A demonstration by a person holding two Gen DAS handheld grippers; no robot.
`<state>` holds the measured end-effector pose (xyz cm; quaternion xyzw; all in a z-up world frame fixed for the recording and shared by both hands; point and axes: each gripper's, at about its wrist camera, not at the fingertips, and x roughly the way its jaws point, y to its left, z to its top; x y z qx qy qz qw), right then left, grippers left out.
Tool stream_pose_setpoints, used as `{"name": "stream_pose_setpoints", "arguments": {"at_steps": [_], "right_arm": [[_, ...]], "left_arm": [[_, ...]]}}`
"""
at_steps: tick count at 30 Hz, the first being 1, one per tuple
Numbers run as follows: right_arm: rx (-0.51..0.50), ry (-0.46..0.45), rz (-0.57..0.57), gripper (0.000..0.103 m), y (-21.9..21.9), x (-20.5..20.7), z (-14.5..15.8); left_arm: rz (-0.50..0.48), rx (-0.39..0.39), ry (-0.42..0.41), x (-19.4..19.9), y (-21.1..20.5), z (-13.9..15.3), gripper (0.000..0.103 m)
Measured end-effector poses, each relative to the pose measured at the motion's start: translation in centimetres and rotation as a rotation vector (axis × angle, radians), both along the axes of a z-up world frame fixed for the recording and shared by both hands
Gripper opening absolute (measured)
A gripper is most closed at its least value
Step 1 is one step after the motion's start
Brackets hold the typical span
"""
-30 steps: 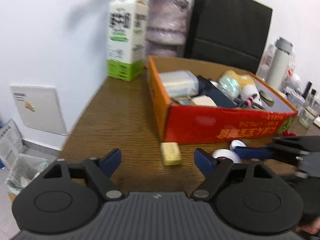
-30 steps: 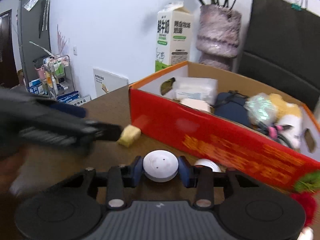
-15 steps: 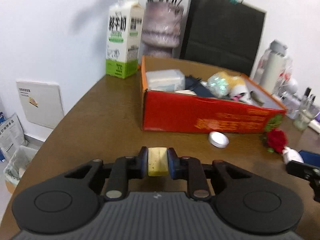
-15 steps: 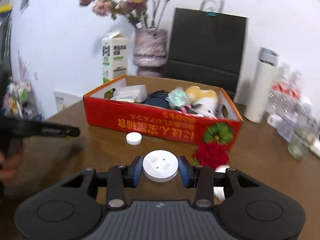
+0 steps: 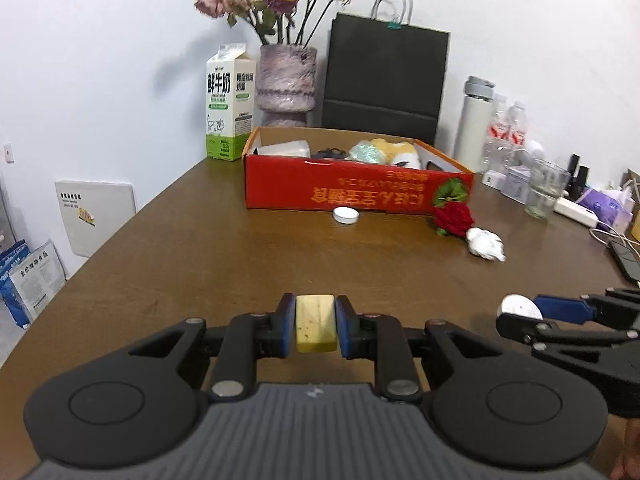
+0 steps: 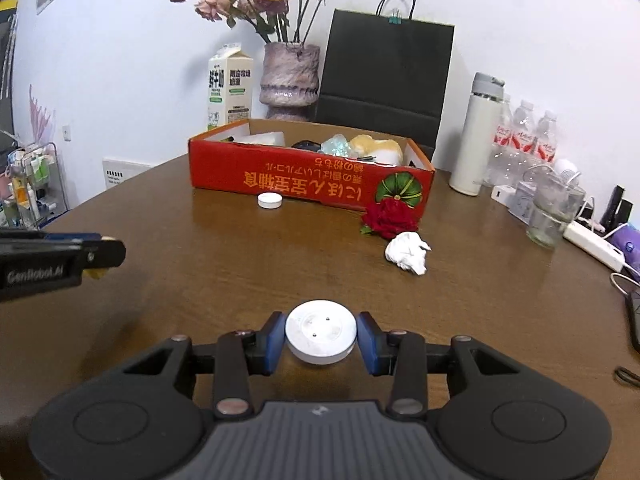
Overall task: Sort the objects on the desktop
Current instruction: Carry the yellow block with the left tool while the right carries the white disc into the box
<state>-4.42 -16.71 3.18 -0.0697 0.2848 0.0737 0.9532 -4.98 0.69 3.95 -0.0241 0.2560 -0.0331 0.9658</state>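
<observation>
In the left wrist view, the left tool sits at lower centre, clenched on a yellow block; the blue pads press its two long sides, so it rides squarely and clear of the brown counter. At the lower right of that frame the right tool enters from the side, with a white disc at its tip.

In the right wrist view, the left tool appears as a dark bar at the left edge, a sliver of yellow showing under its tip. At lower centre the right tool grips the white disc across its widest part, the flat face up, a hold that should keep it from twisting out.

Both items are thus held above the counter, well short of the red box in the upper middle, which is already crowded with soft and wrapped things and looks like the sorting destination. Its open top faces up, so each load probably has to go over the near wall.

Still loose on the counter are a small white cap just in front of the box, a red flower touching its right corner, and a crumpled white paper just beside the flower, likely the next pickups.
</observation>
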Motion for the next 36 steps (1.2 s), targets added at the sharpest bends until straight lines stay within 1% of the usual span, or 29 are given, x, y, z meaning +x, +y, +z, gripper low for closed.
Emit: {"name": "stream_pose_setpoints", "arguments": {"at_steps": [2,4,7,9,11,13,15,17,19,23,26,27,28,30,31,34,36], "right_arm": [[0.004,-0.019,-0.001,0.038,-0.3,-1.3,0.6],[0.018,-0.037,0.003,0.038,-0.6,-2.4,1.4],[0.082,-0.069,0.008,0.038,-1.4,-3.9,3.2],[0.106,-0.116,0.007,0.038,-1.8,-4.8,4.7],[0.106,-0.163,-0.001,0.038,-2.0,-5.3,5.8],[0.111,-0.195,-0.013,0.038,-2.5,-5.4,6.3],[0.124,-0.201,-0.038,0.038,-3.0,-5.0,6.6],[0.13,-0.193,-0.049,0.038,-3.4,-4.2,6.8],[0.12,-0.199,-0.055,0.038,-3.8,-3.0,7.4],[0.094,-0.271,-0.068,0.038,-4.3,-0.8,9.0],[0.098,-0.289,-0.052,0.038,-4.6,1.3,9.7],[0.097,-0.289,-0.047,0.038,-4.7,2.4,10.0],[0.098,-0.292,-0.045,0.038,-4.9,3.4,10.3],[0.107,-0.3,-0.051,0.038,-5.2,5.3,10.8],[0.11,-0.306,-0.051,0.038,-5.4,6.4,11.0],[0.137,-0.289,-0.035,0.038,-5.8,10.0,11.5],[0.151,-0.257,-0.031,0.038,-6.0,12.9,11.8]], "left_arm": [[-0.007,0.002,-0.014,-1.7,-0.3,0.6,0.022],[-0.026,-0.002,-0.049,-3.5,-0.5,1.5,0.022],[-0.029,0.012,-0.124,-5.3,-0.9,3.2,0.022],[-0.029,-0.01,-0.162,-5.6,-0.8,4.3,0.022],[-0.016,-0.027,-0.179,-5.4,-0.7,4.9,0.022],[0.002,-0.046,-0.178,-4.9,-0.5,5.0,0.022],[0.009,-0.053,-0.164,-4.2,-0.3,4.8,0.022],[0.011,-0.067,-0.154,-3.1,0.1,5.0,0.022],[0.01,-0.085,-0.166,-1.7,0.7,5.6,0.022],[0.021,-0.084,-0.187,1.5,1.7,6.4,0.022],[0.009,-0.121,-0.163,4.5,2.7,7.1,0.022],[0.002,-0.136,-0.152,5.6,3.1,7.5,0.022],[-0.012,-0.169,-0.14,6.9,3.7,8.2,0.022],[-0.046,-0.224,-0.138,8.8,4.7,9.4,0.022],[-0.052,-0.237,-0.142,9.9,5.0,10.1,0.022],[-0.049,-0.223,-0.144,13.8,5.4,11.5,0.022],[-0.072,-0.242,-0.087,17.1,5.6,11.8,0.022]]}}
